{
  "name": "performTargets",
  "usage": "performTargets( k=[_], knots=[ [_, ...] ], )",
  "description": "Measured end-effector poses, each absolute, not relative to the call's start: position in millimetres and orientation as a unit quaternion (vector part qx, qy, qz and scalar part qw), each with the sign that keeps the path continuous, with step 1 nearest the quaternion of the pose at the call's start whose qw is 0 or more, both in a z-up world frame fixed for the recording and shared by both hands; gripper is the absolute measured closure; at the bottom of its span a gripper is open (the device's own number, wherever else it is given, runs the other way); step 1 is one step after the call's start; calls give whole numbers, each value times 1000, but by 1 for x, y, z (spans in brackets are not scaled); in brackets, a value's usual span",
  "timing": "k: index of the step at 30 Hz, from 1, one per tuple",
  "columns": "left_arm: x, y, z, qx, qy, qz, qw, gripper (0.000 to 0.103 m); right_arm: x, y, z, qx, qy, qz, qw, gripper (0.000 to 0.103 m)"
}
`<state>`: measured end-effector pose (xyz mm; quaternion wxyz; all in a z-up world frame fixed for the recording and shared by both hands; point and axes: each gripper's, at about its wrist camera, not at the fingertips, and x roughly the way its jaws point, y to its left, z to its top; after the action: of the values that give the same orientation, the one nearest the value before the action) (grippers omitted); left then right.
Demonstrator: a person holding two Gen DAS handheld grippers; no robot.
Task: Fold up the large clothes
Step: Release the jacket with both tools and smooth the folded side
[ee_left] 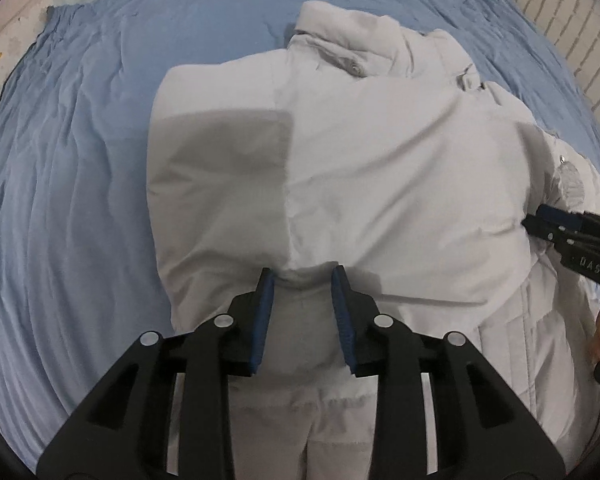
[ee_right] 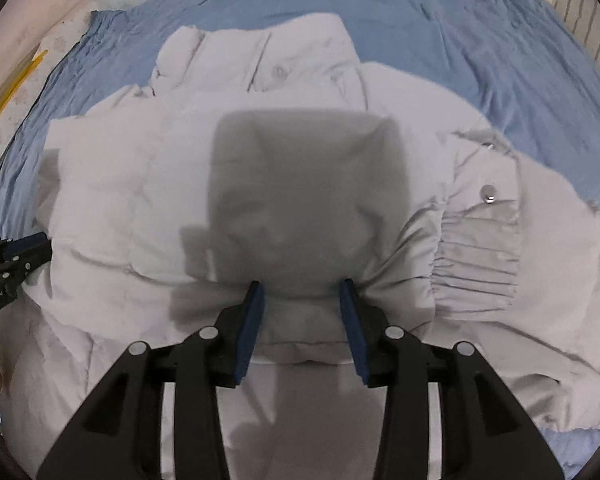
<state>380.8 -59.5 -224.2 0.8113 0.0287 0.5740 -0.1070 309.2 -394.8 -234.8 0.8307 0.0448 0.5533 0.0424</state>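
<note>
Jacket (ee_left: 372,168): white padded garment, lying partly folded on the blue bed sheet (ee_left: 68,184)
Left tongs (ee_left: 303,280): jaws apart, pads flanking a bunched fold at the jacket's near edge
Right tongs (ee_right: 302,294): jaws apart, straddling a raised fold at the jacket's near edge, beside the elastic cuff (ee_right: 476,264)

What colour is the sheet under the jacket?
Plain blue sheet, clearest in the left wrist view.
</note>
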Motion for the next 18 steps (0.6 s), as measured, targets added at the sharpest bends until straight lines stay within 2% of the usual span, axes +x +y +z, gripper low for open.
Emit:
performTargets(
  k=[3,4,5,6,7,8,10,13,18],
  knots=[
    [378,-56,-216,21,572,-102,813,69,308,-403,-226,65,556,46,827,62],
    [374,-55,-212,21,569,-100,816,58,302,-407,-217,68,549,45,832,61],
    [370,-55,-207,20,561,-98,822,39,299,-411,-209,69,540,42,838,55],
    [370,-56,-202,22,553,-96,827,30,290,-418,-196,71,524,38,848,49],
    [364,-54,-193,28,539,-90,837,20,282,-426,-186,71,510,30,857,36],
    [360,-53,-187,35,529,-86,844,17,277,-434,-179,71,501,22,862,32],
    [357,-52,-175,45,516,-82,852,15,262,-460,-162,72,483,-4,873,30],
    [357,-50,-165,53,508,-67,857,3,239,-502,-152,79,468,-56,879,19],
    [347,-36,-163,34,503,-59,862,3,192,-588,-169,126,462,-160,863,14]
  ],
)
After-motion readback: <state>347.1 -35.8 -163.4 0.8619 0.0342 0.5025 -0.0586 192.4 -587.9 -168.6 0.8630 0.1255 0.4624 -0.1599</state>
